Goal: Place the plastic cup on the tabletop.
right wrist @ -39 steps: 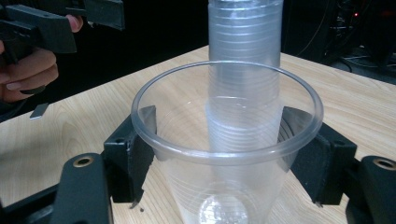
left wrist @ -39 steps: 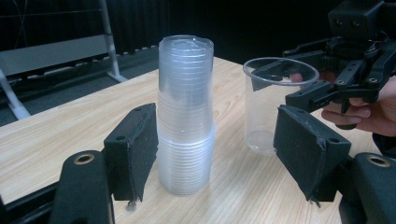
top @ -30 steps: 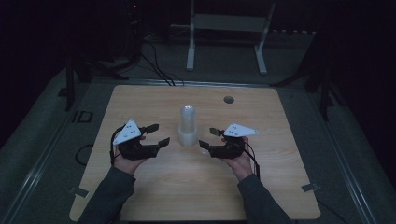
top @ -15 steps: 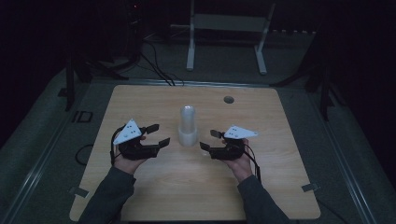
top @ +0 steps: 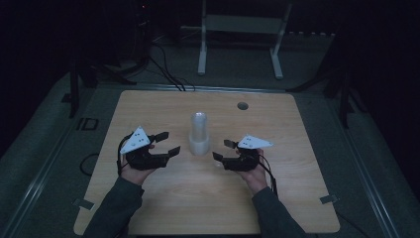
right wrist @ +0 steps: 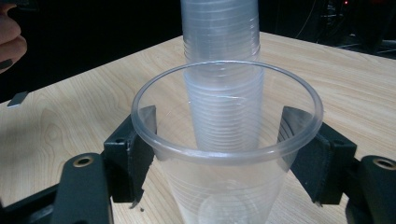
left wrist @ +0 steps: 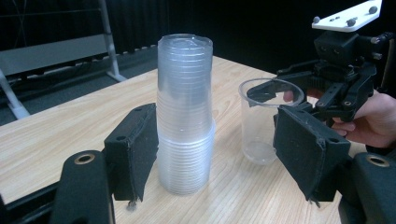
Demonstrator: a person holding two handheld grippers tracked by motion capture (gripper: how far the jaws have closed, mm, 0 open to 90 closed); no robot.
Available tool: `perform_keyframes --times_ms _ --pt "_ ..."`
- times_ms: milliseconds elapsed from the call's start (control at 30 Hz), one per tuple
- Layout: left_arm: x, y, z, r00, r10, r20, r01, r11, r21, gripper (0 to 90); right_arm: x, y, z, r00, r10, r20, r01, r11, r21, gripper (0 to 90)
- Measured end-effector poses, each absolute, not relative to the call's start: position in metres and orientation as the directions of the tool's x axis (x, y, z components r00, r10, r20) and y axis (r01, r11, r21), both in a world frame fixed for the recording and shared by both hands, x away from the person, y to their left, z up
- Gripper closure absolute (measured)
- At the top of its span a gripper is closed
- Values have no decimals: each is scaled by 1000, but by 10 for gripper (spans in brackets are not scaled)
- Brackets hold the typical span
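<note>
In the high view, my left claw (top: 166,142) sits left of centre on the wooden tabletop (top: 277,198), its jaws spread and holding nothing. They point at the stack of clear plastic cups (top: 199,134), which stands upright at the middle of the frame. In the left gripper view the stack (left wrist: 185,112) rises between my two black jaws, nearer the left one, but I cannot tell whether that pad touches it.

My right claw (top: 222,150) lies right of centre in the high view, and it is clenched on a single clear cup (right wrist: 224,154). The right gripper view shows the jaws pressing the cup's wall on both sides just under its rim. In the left gripper view this cup (left wrist: 266,123) stands upright just right of the stack, with the right claw (left wrist: 292,95) behind it.
</note>
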State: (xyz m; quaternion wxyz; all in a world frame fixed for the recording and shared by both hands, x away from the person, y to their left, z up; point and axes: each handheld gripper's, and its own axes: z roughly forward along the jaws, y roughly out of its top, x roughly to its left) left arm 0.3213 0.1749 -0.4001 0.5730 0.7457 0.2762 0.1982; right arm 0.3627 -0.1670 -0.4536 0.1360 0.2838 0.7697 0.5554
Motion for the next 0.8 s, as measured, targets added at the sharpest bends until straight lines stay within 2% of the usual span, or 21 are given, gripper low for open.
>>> perform_keyframes --times_ms 800 --pt "321 174 -400 770 637 -22 186 -191 964 309 369 -165 -466 -799 592 103 295 238 925 285"
